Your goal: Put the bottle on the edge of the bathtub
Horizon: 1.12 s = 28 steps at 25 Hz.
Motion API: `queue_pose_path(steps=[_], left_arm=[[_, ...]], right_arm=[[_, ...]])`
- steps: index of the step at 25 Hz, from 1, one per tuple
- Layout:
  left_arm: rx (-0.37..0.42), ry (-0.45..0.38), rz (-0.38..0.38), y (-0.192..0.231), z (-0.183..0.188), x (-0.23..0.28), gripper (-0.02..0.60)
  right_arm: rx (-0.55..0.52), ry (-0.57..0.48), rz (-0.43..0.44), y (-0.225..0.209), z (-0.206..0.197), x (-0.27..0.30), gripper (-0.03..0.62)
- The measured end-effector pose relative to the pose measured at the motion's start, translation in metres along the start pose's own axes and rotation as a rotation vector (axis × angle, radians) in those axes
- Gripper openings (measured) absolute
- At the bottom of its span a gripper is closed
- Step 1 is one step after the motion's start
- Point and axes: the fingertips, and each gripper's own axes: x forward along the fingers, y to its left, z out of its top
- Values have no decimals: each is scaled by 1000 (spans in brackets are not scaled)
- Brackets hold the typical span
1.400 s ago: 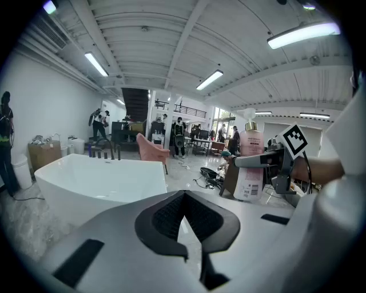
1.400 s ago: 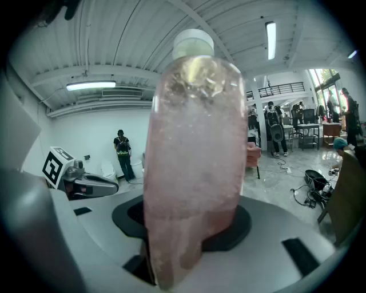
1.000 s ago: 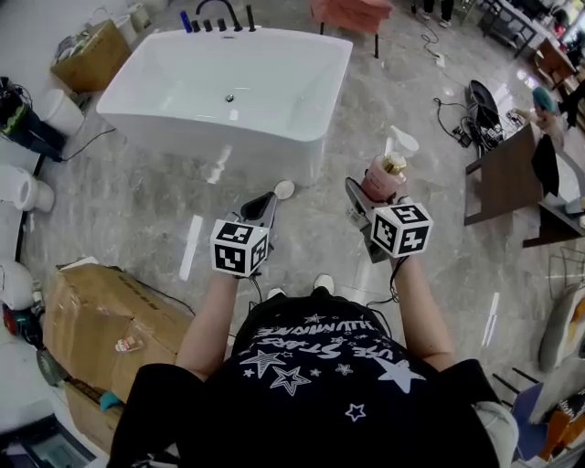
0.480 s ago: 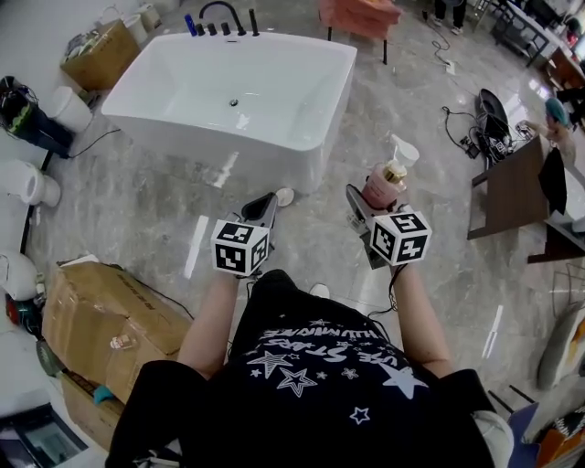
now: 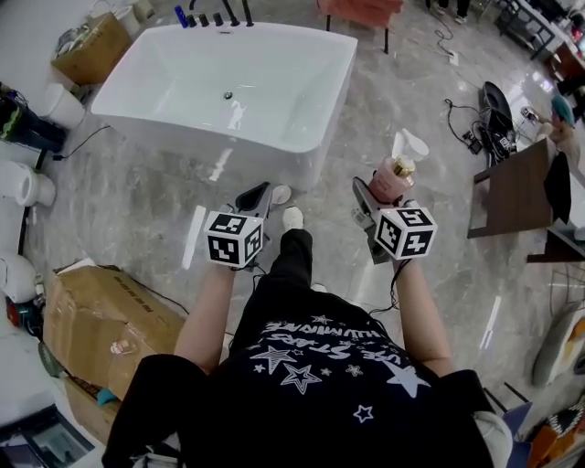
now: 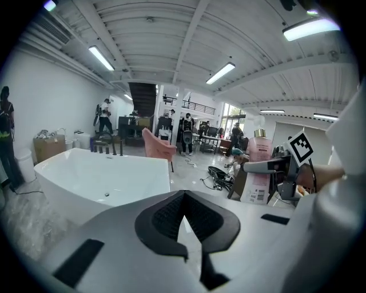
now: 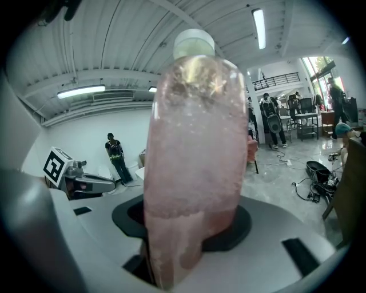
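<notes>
Looking down in the head view, the white tub (image 5: 228, 91) fills the upper middle, with dark taps (image 5: 212, 16) on its far rim. The left gripper (image 5: 254, 196) hangs just short of the tub's near right corner, over the marble floor. The right gripper (image 5: 375, 203) sits to the right of the tub, well apart from its rim, with the pink bottle (image 5: 391, 177) upright in it; the white shape at the bottle's top is probably a pump head. A cardboard box (image 5: 101, 320) lies on the floor to the left, nearer than the tub.

From the left gripper view, its jaws are pressed together with nothing between them. The tub (image 6: 103, 177) stands beyond them to the left, and the bottle (image 6: 259, 166) shows off to the right of the tub.

From the right gripper view, the bottle (image 7: 194, 154) stands up from between the jaws, which are clamped on its lower body. The tub is hidden behind the bottle here.
</notes>
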Motion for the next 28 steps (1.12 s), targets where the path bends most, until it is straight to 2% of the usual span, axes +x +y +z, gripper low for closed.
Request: queue_pose_path(steps=[5,13,16,21,28], left_arm=[[-23,-3,-17,43,23,61,15],[-33,20,-20,134,84,169,15],[-30,33,-25,164,100,195,15],[-74,47,-23,213,115,227,15],[-53,71,-35,238,131,266,15]], right_arm=[[3,7,-23,-27,23,56,218],[2,29,-40,-76,89,182,218],[2,37,-50,-86,111,228,218],[20,40,-67,-96,138,293,218],[36,45,-82,-118,157,342,218]])
